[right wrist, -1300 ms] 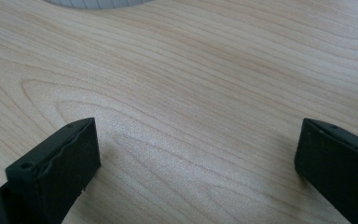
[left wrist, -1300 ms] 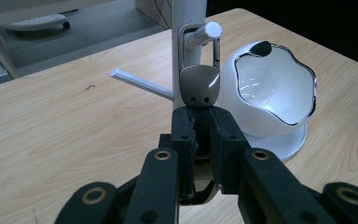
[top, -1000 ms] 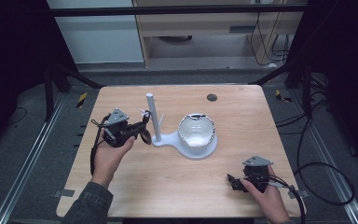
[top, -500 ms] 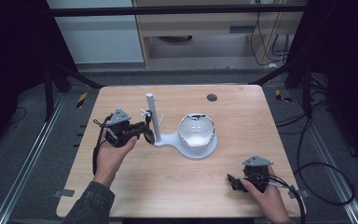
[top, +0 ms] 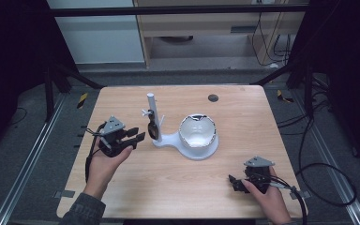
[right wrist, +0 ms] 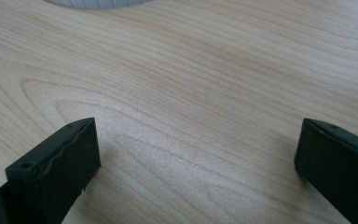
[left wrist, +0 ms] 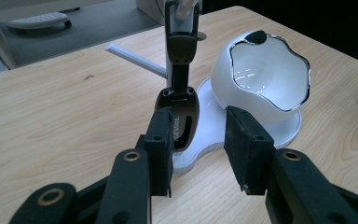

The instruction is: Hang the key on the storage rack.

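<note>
A white stand (top: pixel 168 139) carries an upright post (top: pixel 151 108) and a white egg-shaped bowl (top: pixel 197 131) with a shiny rim (left wrist: pixel 270 70). A dark metal spoon (top: pixel 153 127) hangs bowl-down from the post's hook (left wrist: pixel 179 112). My left gripper (top: pixel 138 135) is just left of the spoon, open, its jaws level with the spoon's bowl. In the left gripper view my left gripper (left wrist: pixel 198 137) holds nothing, and one jaw overlaps the spoon. My right gripper (top: pixel 234 182) rests open near the table's front right, over bare wood (right wrist: pixel 196 154).
The wooden table (top: pixel 243 117) has a small dark disc (top: pixel 213 98) set in it near the far edge. A thin white rod (left wrist: pixel 135 58) juts out behind the post. Dark frame legs and cables stand around the table on the grey floor.
My left gripper has drawn back a little from the post, toward the near left. The right hand and gripper have stayed where they were.
</note>
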Motion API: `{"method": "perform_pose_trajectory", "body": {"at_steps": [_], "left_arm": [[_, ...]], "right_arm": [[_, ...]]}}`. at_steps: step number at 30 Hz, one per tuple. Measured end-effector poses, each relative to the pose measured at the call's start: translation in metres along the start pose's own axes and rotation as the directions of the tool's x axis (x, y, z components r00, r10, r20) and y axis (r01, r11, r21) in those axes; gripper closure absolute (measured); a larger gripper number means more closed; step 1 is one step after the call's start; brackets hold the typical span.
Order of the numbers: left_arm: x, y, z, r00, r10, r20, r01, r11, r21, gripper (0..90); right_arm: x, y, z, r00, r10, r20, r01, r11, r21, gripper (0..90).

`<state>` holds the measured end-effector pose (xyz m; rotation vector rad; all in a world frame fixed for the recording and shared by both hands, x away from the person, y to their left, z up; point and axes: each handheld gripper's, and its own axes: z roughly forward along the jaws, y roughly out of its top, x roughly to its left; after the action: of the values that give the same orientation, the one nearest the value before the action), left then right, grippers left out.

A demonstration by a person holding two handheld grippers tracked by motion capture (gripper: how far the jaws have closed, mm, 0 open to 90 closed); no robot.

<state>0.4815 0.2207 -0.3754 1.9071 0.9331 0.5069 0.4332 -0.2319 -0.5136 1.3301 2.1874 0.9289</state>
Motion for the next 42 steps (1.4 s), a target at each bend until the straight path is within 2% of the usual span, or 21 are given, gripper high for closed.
{"method": "perform_pose_trajectory", "body": {"at_steps": [8, 19, 24, 30, 37, 40, 42], "left_arm": [[0.001, -0.006, -0.013, 0.9999, 0.012, -0.012, -0.011, 0.9997, 0.02, 59.3], [-0.001, -0.011, -0.026, 0.9981, 0.059, -0.015, -0.058, 0.9966, 0.058, 50.8], [-0.003, -0.014, -0.03, 0.997, 0.074, -0.021, -0.073, 0.9943, 0.078, 42.1], [-0.002, -0.017, -0.028, 0.9974, 0.07, -0.019, -0.068, 0.9926, 0.1, 29.2], [0.004, -0.02, -0.018, 0.9939, 0.1, -0.046, -0.091, 0.9823, 0.164, 11.8], [0.006, -0.023, -0.014, 0.9911, 0.117, -0.064, -0.104, 0.978, 0.181, 9.7], [0.008, -0.026, -0.012, 0.9902, 0.127, -0.057, -0.114, 0.9743, 0.194, 7.9]], "right_arm": [[0.0, 0.0, 0.0, 1.0, 0.001, -0.002, -0.001, 1.0, 0.0, 0.4], [0.0, 0.0, 0.0, 1.0, 0.002, -0.001, -0.002, 1.0, 0.0, 0.4], [0.0, 0.0, 0.0, 1.0, 0.002, -0.001, -0.002, 1.0, 0.0, 0.4], [0.0, 0.0, 0.0, 1.0, 0.002, -0.001, -0.002, 1.0, 0.0, 0.4], [0.0, 0.0, 0.0, 1.0, 0.001, -0.001, -0.001, 1.0, 0.0, 0.4], [0.0, 0.0, 0.0, 1.0, 0.001, -0.002, -0.001, 1.0, 0.0, 0.4], [0.0, 0.0, 0.0, 1.0, 0.001, -0.002, -0.001, 1.0, 0.0, 0.4]]}}
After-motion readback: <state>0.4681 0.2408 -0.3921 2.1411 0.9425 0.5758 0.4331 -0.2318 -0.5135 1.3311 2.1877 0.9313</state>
